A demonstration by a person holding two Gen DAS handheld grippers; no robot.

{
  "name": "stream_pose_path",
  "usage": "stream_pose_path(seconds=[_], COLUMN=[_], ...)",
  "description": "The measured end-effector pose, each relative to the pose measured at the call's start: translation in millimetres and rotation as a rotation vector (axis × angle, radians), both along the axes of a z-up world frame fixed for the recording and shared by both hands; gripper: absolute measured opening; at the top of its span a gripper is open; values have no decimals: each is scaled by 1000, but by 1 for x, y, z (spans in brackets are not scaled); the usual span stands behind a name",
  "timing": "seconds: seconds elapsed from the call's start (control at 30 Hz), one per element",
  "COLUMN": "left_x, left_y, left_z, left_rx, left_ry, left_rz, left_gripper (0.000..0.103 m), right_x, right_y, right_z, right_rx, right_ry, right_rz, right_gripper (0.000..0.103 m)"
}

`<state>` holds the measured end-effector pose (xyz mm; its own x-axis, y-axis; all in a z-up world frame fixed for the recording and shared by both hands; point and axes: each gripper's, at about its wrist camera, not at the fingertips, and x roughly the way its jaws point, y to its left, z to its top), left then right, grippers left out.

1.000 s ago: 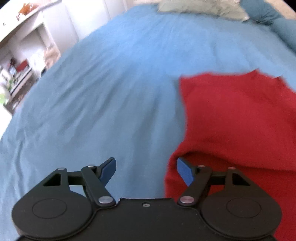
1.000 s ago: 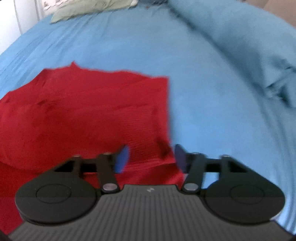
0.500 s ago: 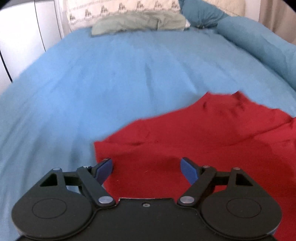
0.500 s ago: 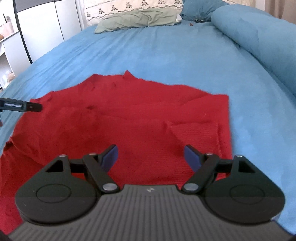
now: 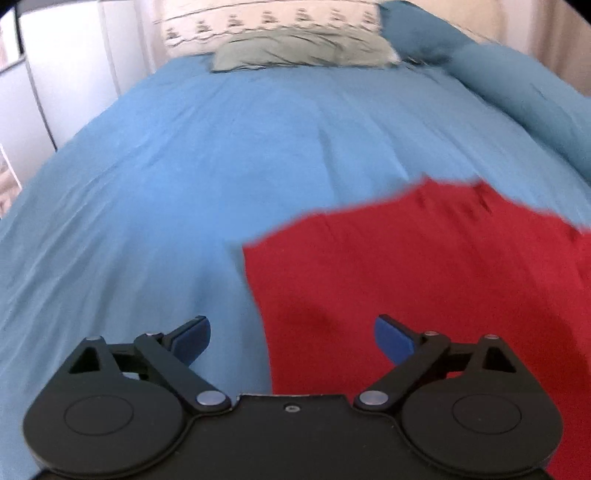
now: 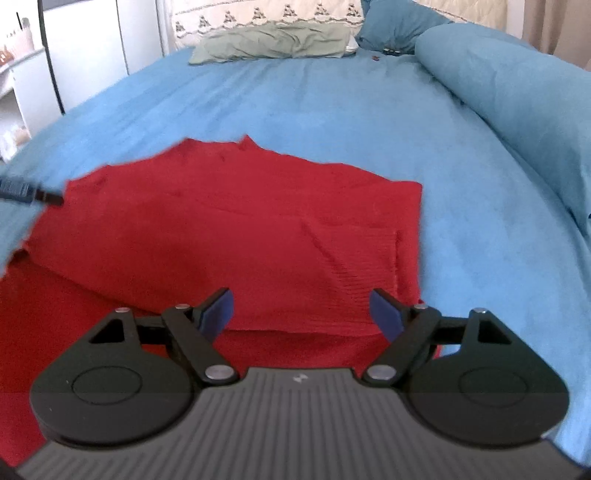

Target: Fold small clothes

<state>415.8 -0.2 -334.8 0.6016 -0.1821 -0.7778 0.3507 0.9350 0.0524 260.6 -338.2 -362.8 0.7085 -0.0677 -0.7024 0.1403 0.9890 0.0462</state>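
Blue bedding covers the bed (image 5: 221, 166), pillows at its head. From the left wrist view, the left gripper (image 5: 291, 338) hangs wide and empty over the red garment's (image 5: 424, 277) left edge. From the right wrist view, the right gripper (image 6: 301, 314), equally wide, hovers above a folded-over layer; the next fold likely needs fresh grasps.

Red garment (image 6: 229, 229) on blue bedspread (image 6: 332, 107); green pillow (image 6: 273, 44), cream patterned pillow (image 6: 266, 14).

A home bedroom: a bed (image 6: 332, 110) under a blue cover fills the frame, pillows (image 6: 273, 44) lie at top centre, a rolled duvet (image 6: 509, 85) upper right, white cupboards (image 6: 85, 48) upper left.
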Motion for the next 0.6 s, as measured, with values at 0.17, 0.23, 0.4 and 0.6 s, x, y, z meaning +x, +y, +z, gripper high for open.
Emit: stream_pose_path(seconds=[0.17,0.23,0.4,0.6], left_x=[-26,-23,-25,-69], left_y=[20,30,38,54], left_z=[-26,-36,-37,11], left_rx=[30,2,11,21], left_ry=[84,101,92,81], left_rz=[51,98,112,94], left_gripper=[98,100,100,97], right_x=[-5,-6,-13,-54], right_y=[7,3,-18,-16], right_z=[-9,-18,-30,25], right_rx=[10,12,60,43], right_ry=[33,42,63,-2], right_rz=[11,-13,-82,-86], right_gripper=[96,96,96,96])
